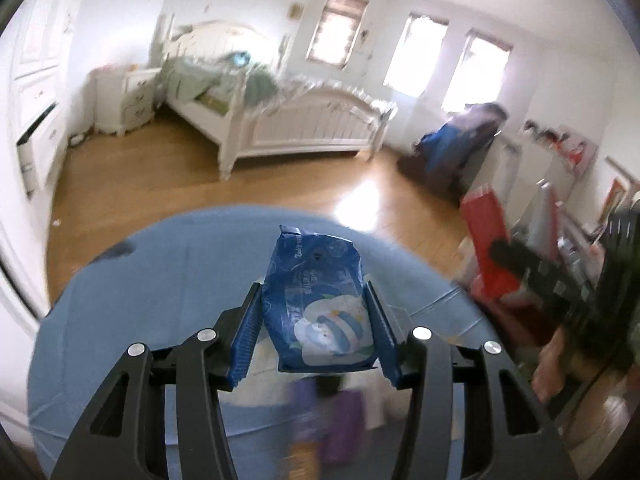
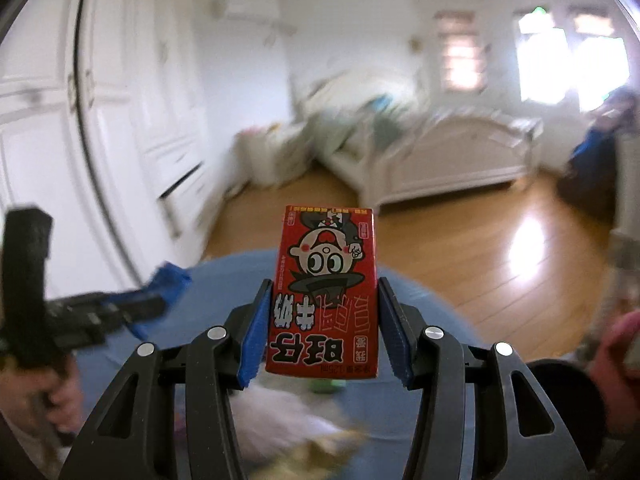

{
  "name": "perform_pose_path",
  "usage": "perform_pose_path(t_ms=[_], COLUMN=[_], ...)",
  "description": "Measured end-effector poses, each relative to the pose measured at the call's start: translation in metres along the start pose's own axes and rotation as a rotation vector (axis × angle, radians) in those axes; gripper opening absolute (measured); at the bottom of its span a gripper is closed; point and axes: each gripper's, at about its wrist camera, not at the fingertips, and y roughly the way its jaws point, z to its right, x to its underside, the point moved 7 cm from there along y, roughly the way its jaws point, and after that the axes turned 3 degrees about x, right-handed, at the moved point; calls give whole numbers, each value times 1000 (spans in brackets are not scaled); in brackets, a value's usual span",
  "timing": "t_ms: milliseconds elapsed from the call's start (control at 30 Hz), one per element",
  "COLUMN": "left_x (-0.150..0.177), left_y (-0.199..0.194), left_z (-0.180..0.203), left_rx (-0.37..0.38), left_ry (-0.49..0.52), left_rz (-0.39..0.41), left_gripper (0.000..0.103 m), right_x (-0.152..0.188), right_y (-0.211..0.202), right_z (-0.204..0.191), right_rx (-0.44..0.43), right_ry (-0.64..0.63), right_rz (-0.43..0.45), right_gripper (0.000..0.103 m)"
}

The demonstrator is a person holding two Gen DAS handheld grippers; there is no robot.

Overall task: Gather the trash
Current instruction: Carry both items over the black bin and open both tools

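Left wrist view: left gripper (image 1: 316,312) clamps a soft blue plastic wipes pack (image 1: 320,304) above the round blue worktop (image 1: 120,300); right gripper (image 2: 324,316) grips a red milk carton (image 2: 326,292). Fast swinging might slip the limp pack loose.

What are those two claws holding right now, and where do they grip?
The left gripper clamps a blue wipes packet by its long sides; the right gripper clamps a red milk carton by its narrow sides.
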Motion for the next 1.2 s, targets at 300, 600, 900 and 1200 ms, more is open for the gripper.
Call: perform_pose_path(t_ms=[300,600,900,1200], left_x=[-7,30,52,69], left_y=[40,93,138,180], left_z=[137,232,283,297], left_rx=[195,328,362,358], left_ry=[125,185,267,267], left_rz=[-8,-123,-205,-288], left_gripper=[51,50,51,51], right_x=[37,92,129,144], right_y=[-75,-92,-84,-69], right_z=[116,203,248,274], right_rx=[249,375,409,421], right_ry=[48,114,175,193], right_rz=[70,20,-20,-52], right_gripper=[51,51,51,51])
